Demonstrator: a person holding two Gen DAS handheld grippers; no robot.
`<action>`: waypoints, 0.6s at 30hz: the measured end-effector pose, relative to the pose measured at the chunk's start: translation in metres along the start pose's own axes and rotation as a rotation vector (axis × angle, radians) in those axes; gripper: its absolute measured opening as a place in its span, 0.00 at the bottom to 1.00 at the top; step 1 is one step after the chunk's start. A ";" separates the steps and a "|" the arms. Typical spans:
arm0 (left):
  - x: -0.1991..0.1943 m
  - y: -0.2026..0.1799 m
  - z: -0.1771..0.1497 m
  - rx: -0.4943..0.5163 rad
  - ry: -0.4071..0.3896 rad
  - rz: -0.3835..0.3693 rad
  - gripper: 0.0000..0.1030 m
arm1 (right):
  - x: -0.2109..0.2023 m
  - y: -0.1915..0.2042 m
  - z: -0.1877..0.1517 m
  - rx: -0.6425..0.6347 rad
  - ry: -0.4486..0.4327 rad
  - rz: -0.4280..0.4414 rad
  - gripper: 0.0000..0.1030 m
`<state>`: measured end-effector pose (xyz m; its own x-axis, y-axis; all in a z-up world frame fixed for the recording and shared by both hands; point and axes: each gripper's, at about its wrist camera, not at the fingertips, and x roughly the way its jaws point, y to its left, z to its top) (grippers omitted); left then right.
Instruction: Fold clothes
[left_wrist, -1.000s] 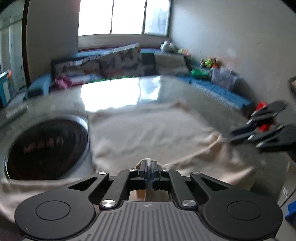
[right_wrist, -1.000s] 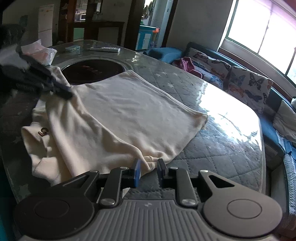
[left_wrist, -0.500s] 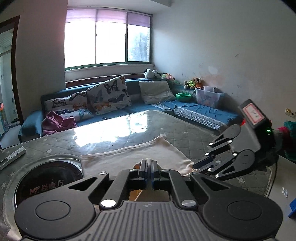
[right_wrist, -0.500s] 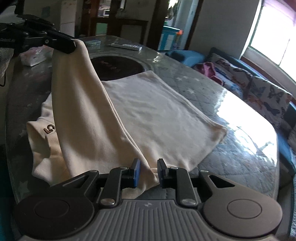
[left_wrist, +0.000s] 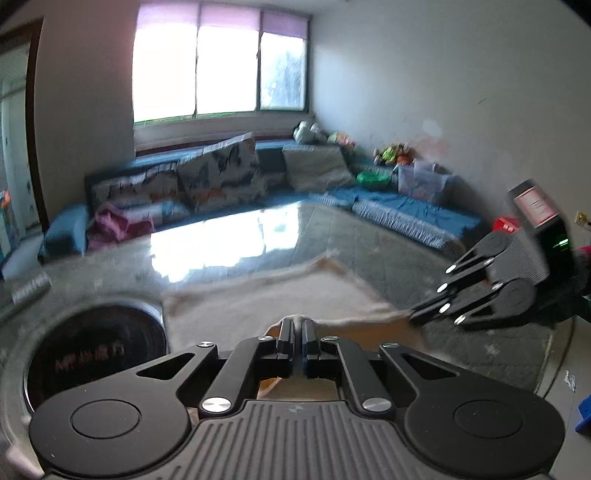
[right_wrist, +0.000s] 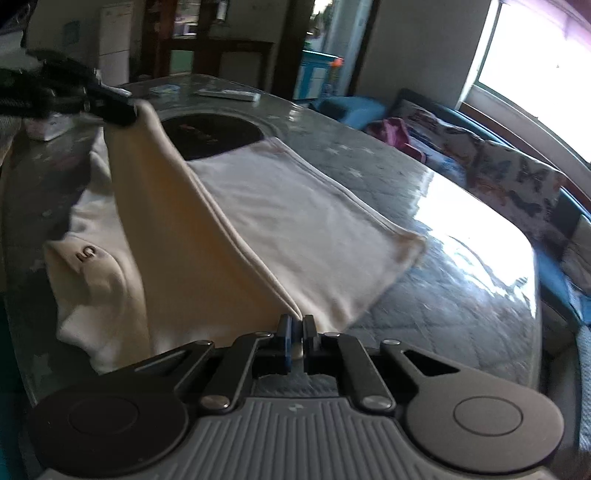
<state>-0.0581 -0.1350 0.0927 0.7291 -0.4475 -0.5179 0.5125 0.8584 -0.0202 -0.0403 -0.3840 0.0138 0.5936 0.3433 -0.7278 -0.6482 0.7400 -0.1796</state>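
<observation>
A cream garment (right_wrist: 288, 229) lies on the glass-topped table (right_wrist: 461, 295), with one edge lifted off it. My left gripper (left_wrist: 296, 325) is shut on that edge; it shows far left in the right wrist view (right_wrist: 125, 110), holding the cloth up. My right gripper (right_wrist: 296, 325) is shut on the near edge of the same fold. It shows at the right of the left wrist view (left_wrist: 415, 315), pinching the cream garment (left_wrist: 258, 306). The fold hangs taut between the two grippers. A small "5" mark (right_wrist: 85, 253) shows on the part still lying flat.
A round dark inset (left_wrist: 92, 354) sits in the table by the garment's far corner. A remote (right_wrist: 229, 94) and a tissue pack (right_wrist: 48, 127) lie at the table's far side. A blue sofa with cushions (left_wrist: 221, 181) runs along the window wall.
My right gripper has closed on the near edge of the garment; it was open half a second ago. The left gripper, lifted a second ago, still holds its edge raised.
</observation>
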 end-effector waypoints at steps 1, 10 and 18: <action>0.007 0.002 -0.004 -0.008 0.020 0.007 0.04 | 0.002 -0.001 -0.003 0.012 0.002 -0.002 0.05; 0.023 0.029 -0.015 -0.134 0.086 0.058 0.09 | -0.008 -0.003 -0.001 0.101 -0.058 -0.070 0.15; 0.015 0.035 -0.022 -0.176 0.106 0.032 0.27 | 0.002 0.015 -0.004 0.180 -0.077 -0.050 0.15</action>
<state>-0.0394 -0.1062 0.0650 0.6867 -0.3987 -0.6078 0.3960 0.9064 -0.1471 -0.0508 -0.3748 0.0068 0.6622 0.3415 -0.6670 -0.5250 0.8465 -0.0879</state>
